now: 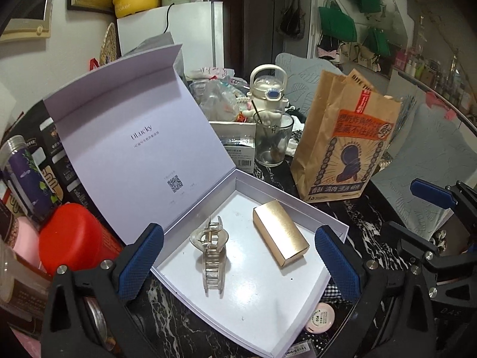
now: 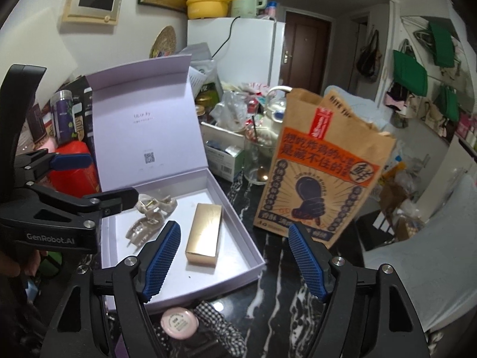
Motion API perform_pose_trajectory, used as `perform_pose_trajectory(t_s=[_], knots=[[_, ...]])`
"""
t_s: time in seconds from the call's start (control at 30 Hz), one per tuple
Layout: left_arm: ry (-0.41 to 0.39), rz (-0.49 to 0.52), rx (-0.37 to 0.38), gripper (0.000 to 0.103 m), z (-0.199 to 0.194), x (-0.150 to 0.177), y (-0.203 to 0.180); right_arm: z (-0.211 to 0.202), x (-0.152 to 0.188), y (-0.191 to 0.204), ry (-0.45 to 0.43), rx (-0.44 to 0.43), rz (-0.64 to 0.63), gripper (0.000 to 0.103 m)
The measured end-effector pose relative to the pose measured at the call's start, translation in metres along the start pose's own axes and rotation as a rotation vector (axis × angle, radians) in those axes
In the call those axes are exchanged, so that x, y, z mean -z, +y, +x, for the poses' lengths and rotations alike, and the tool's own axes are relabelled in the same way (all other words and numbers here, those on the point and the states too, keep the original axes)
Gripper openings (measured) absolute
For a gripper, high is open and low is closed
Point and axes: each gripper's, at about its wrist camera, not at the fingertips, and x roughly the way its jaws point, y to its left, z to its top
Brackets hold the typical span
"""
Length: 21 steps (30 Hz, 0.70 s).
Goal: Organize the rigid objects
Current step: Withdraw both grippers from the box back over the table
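Observation:
An open white box (image 1: 262, 304) with its lid upright lies on the black marble table. Inside it are a clear hair claw clip (image 1: 211, 253) on the left and a small gold carton (image 1: 280, 232) on the right. My left gripper (image 1: 238, 229) hovers above the box, jaws wide open, with nothing between them. In the right wrist view the same box (image 2: 179, 286) holds the clip (image 2: 149, 217) and gold carton (image 2: 204, 232). My right gripper (image 2: 233, 226) is open and empty over the box's right edge. The left gripper (image 2: 98, 179) shows at the left, above the clip.
A brown paper bag (image 1: 342, 149) stands right of the box, a drinking glass (image 1: 272, 140) behind it. A red tin (image 1: 74, 238) and a purple can (image 1: 23, 179) crowd the left side. A pink round compact (image 2: 179, 322) and checked cloth (image 2: 220, 322) lie at the box's near edge.

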Motion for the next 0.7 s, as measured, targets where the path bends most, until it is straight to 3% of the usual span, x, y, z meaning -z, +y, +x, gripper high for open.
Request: perform_pose_trajectory(t_s=[0.4,0.7], knots=[[-0.085,0.039,0.0,0.103,-0.06,0.009,-0.014,-0.06,0.01,0.006,-0.079,0.033,-0.04,0.082],[-0.079,0.04,0.035,0.103,-0.087,0.03,-0.02,-0.091,0.027,0.018,-0.106,0.038,-0.063,0.085]])
